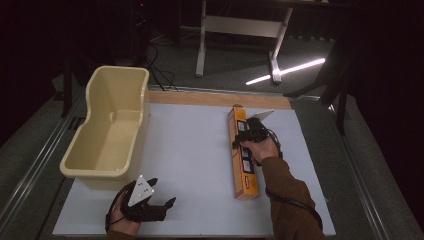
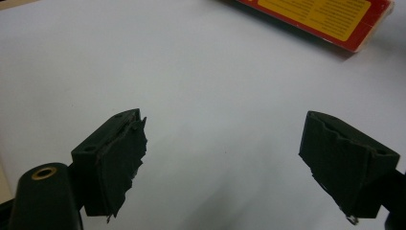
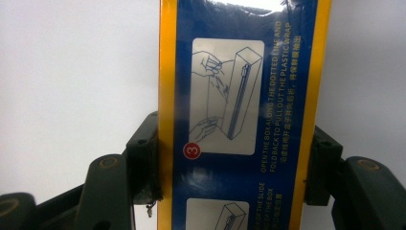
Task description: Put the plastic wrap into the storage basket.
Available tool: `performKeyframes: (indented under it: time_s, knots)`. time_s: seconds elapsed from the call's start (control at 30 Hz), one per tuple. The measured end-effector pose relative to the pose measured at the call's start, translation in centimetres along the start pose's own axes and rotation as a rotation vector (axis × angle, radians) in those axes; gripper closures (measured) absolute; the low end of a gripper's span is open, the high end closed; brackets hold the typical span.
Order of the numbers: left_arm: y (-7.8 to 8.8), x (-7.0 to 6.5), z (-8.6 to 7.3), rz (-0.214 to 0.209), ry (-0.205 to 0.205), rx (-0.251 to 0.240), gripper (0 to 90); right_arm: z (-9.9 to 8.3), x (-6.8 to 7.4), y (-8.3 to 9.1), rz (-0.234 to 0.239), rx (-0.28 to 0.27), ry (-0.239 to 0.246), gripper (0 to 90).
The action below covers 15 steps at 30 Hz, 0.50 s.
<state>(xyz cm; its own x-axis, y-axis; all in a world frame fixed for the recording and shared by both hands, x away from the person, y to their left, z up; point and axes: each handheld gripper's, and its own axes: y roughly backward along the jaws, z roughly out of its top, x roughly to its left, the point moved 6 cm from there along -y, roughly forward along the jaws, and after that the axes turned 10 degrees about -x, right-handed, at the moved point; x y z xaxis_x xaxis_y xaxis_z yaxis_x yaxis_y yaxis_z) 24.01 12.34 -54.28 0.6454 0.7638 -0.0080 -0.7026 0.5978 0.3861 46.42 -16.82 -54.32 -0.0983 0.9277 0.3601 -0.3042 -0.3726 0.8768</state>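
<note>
Grab done, right gripper (image 1: 248, 134) clamped across the long plastic-wrap box (image 1: 243, 155) lying flat on the table (image 1: 190, 150), left gripper (image 1: 150, 202) spread wide and idle, lift and drop into the cream tub (image 1: 107, 130) probably left.

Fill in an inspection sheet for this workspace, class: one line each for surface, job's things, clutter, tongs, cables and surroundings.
Surface: white board on a table, wooden strip at its far edge.
Job's things: long yellow and blue box lying flat on the board, printed with plastic-wrap instructions.
Clutter: empty cream tub on the board's left edge.
Tongs: right tongs shut on the box, one jaw at each long side; left tongs open, nothing between them, above bare board.
Cables: black cable along the right sleeve; more on the floor behind the tub.
Surroundings: dark room, white table frame, bright strip on the floor.
</note>
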Motion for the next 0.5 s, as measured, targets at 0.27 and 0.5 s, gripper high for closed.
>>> performKeyframes:
  time_s: [0.27, 0.5]
  knots:
    - [-0.1, -0.2, 0.0, -0.003, 0.002, 0.000, 15.5, 0.2, 1.4, 0.3, 0.117, -0.008, -0.047, 39.0]
    - [-0.2, -0.1, 0.0, -0.004, -0.003, 0.001, 15.5, 0.7, 2.6, 1.0, 0.231, -0.019, -0.095, 39.0]
